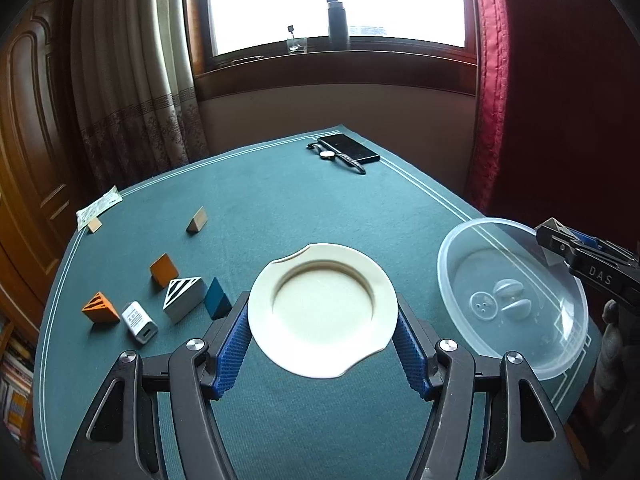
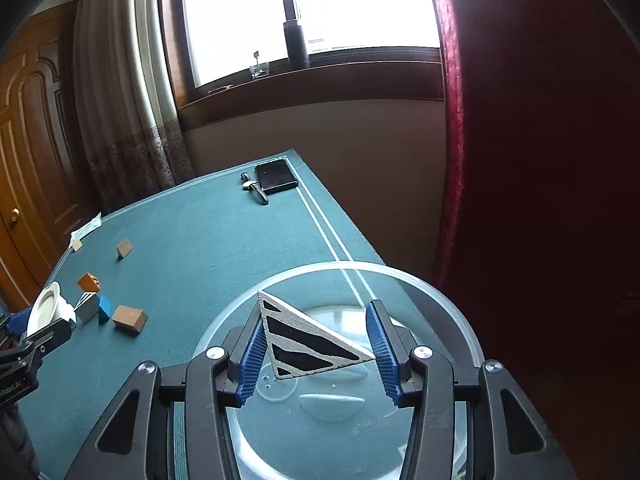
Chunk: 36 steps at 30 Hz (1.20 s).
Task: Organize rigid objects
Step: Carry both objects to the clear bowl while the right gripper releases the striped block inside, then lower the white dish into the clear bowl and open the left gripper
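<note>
My left gripper (image 1: 322,308) is shut on a cream round dish (image 1: 324,308) with a sunken middle, its blue pads (image 1: 234,340) pressing the rim on both sides above the green table (image 1: 280,208). To its right stands a clear plastic bowl (image 1: 442,276). In the right wrist view my right gripper (image 2: 316,312) is shut on a white triangular block with black stripes (image 2: 304,344), held over the clear bowl (image 2: 440,292). The right gripper (image 1: 554,236) shows at the bowl's far rim in the left wrist view. At the left edge of the right wrist view, the dish (image 2: 44,308) appears.
Left of the dish lie an orange block (image 1: 164,270), a striped grey block (image 1: 184,298), a blue block (image 1: 216,298), a white charger (image 1: 138,320) and an orange triangle (image 1: 100,308). A black slab (image 1: 352,148) and a watch (image 1: 332,155) sit at the far edge.
</note>
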Tool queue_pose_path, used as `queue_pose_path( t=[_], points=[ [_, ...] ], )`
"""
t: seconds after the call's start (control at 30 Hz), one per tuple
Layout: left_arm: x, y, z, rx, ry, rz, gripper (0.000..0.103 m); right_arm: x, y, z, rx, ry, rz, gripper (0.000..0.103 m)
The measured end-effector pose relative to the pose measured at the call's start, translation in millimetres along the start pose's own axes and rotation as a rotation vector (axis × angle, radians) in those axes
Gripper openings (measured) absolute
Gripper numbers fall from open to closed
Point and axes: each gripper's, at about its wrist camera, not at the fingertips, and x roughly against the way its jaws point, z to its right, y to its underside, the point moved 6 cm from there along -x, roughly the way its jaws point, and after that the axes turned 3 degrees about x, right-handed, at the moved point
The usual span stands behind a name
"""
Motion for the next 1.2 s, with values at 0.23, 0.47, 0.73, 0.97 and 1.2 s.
queue_pose_path(
  t=[0.23,0.47,0.73,0.97,1.2],
  points=[
    [-0.8,-11.2,49.6,-0.078,0.096,-0.002,0.067,1.6,0.6,23.1,-0.053,0.044,0.005,0.051],
    [-5.2,-13.6,90.3,-0.128,0.182,-0.023,0.067,3.1,0.4,31.3,-0.072,0.052,0.01,0.052],
    [-11.4,-10.4,119.8,-0.124,0.31,-0.054,0.077,3.8,-0.3,46.3,-0.139,0.079,0.026,0.073],
    [-11.9,-8.4,107.7,-0.085,0.278,-0.051,0.078,7.2,-2.4,46.8,-0.146,0.079,0.048,0.073],
    [-14.7,-6.4,91.8,-0.051,0.237,-0.054,0.078,2.9,-3.6,42.4,-0.139,0.074,0.047,0.074]
  ],
)
